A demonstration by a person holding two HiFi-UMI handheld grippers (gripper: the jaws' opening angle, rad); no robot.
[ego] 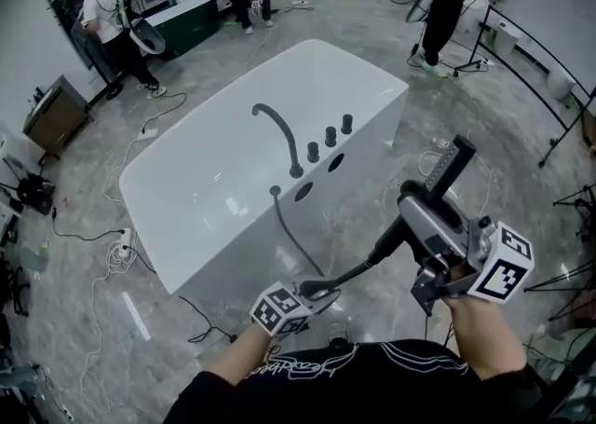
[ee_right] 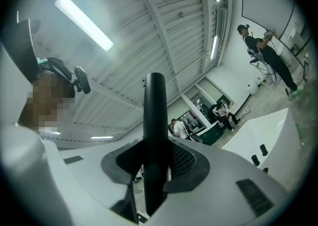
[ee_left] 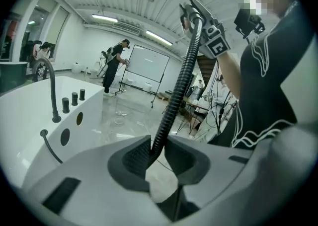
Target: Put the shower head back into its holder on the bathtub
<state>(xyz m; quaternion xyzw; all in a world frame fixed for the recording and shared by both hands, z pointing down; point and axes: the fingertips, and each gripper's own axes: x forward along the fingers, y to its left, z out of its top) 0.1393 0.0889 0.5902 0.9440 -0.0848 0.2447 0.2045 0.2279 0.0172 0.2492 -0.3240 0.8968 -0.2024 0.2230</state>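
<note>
Open floor [ego: 368,212] fronts the bathtub [ego: 242,236], crossed by the hose [ego: 289,231]; spout [ego: 290,147] and knobs [ego: 330,136] crowd its near rim.

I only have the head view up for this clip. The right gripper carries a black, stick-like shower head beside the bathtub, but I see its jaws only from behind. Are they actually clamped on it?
Observer: Yes. The right gripper view shows the right gripper with both pads pressed on the black shower head, which stands straight up between them.
Operator: And the left gripper, low down by the hose?
Observer: In the left gripper view, the left gripper has the ribbed black hose pinched between its pads, with a pad against each side.
</note>
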